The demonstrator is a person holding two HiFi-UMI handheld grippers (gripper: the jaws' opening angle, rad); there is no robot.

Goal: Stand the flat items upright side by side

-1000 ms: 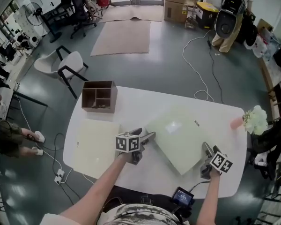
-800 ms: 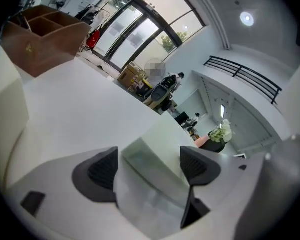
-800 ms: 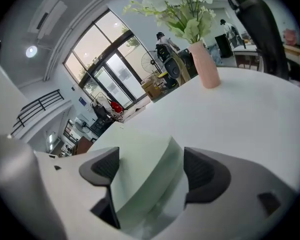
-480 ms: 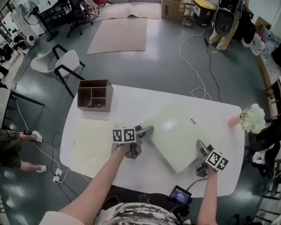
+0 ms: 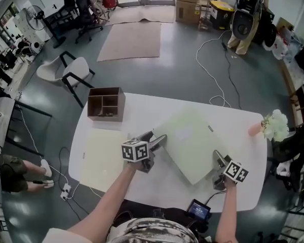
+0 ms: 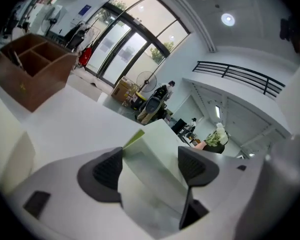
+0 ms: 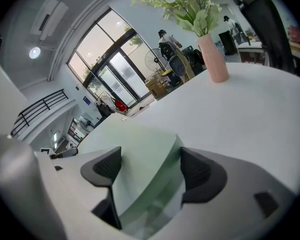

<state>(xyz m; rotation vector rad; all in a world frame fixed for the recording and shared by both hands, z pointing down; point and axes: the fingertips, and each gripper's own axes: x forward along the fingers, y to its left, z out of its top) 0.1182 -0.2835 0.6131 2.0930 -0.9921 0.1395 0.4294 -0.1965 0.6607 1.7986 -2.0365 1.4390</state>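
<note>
Fingers (image 6: 107,171) closing, not yet pinching the pale green board (image 5: 192,140)!
Left gripper (image 5: 154,137) straddles its left corner, right gripper (image 5: 219,158) its right corner.

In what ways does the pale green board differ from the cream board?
The pale green board lies cornerwise on the white table; the cream board lies square to its edge. The pale green board sits between the closing jaws of the left hand-held gripper and the right hand-held gripper; nothing touches the cream board. One is green, the other cream. Both are flat, squarish panels.
</note>
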